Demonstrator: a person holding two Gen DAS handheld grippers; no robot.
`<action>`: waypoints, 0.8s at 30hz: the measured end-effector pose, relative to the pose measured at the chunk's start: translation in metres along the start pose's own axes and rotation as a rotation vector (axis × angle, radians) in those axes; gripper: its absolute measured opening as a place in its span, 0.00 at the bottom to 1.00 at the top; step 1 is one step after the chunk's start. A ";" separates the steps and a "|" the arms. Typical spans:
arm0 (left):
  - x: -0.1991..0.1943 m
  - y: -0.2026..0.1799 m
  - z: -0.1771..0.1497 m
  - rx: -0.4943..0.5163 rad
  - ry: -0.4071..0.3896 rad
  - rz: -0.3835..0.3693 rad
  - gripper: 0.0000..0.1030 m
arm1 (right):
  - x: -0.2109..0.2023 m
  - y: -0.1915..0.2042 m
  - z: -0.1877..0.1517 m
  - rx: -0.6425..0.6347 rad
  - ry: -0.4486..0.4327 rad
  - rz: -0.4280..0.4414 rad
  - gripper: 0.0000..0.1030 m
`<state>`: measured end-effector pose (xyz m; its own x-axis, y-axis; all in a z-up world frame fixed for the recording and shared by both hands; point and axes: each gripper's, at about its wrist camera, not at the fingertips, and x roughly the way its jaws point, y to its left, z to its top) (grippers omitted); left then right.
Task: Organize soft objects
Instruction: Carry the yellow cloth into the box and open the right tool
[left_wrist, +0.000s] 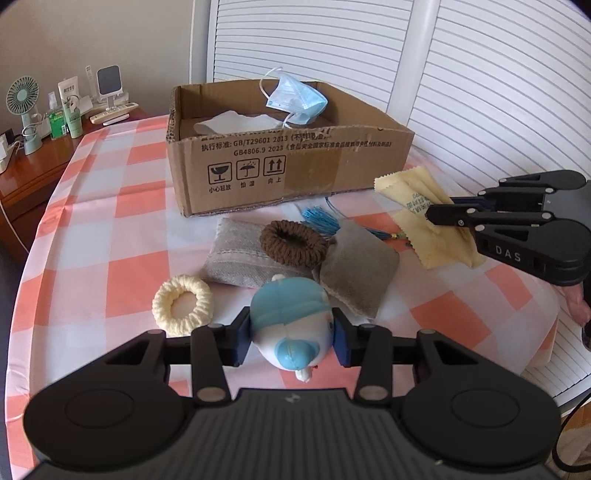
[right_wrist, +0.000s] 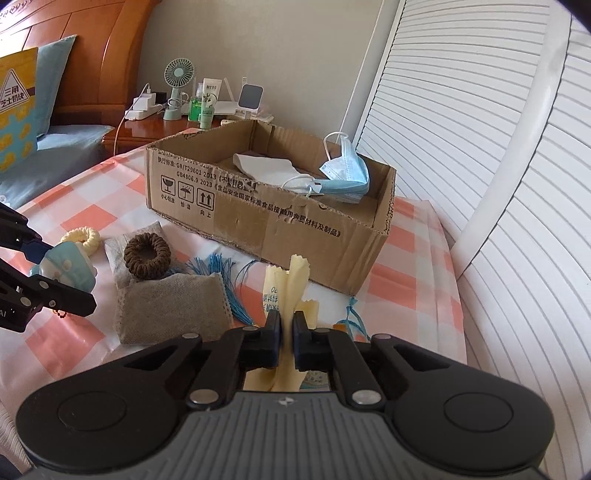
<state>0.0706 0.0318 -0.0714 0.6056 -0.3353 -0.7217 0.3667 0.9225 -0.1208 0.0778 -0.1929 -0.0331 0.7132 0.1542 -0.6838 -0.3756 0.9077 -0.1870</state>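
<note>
While the left gripper has its fingers clamped on either side of a little blue-and-white plush toy, the right gripper is pinched tight on a pale yellow cloth, which bunches up between the pads and sticks upward. Both are over the pink-and-white checked tablecloth, just in front of the cardboard box.

Inside the box there's already a blue face mask draped toward the far right corner and a white cloth on the bottom.

Loose on the table: a brown scrunchie resting on a grey pouch, a second grey pouch right beside it, a cream scrunchie off to the left, and a blue tassel poking out behind the pouches.
</note>
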 end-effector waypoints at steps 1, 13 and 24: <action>-0.003 -0.001 0.002 0.009 0.000 -0.001 0.41 | -0.003 -0.002 0.002 0.005 -0.005 0.006 0.08; -0.029 0.003 0.023 0.068 -0.040 0.033 0.41 | -0.032 -0.031 0.045 0.006 -0.112 0.012 0.08; -0.030 0.005 0.031 0.073 -0.050 0.055 0.41 | 0.003 -0.070 0.135 0.048 -0.189 0.033 0.09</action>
<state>0.0763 0.0404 -0.0291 0.6600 -0.2956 -0.6906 0.3815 0.9239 -0.0309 0.1861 -0.2034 0.0728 0.8010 0.2509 -0.5436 -0.3755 0.9177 -0.1298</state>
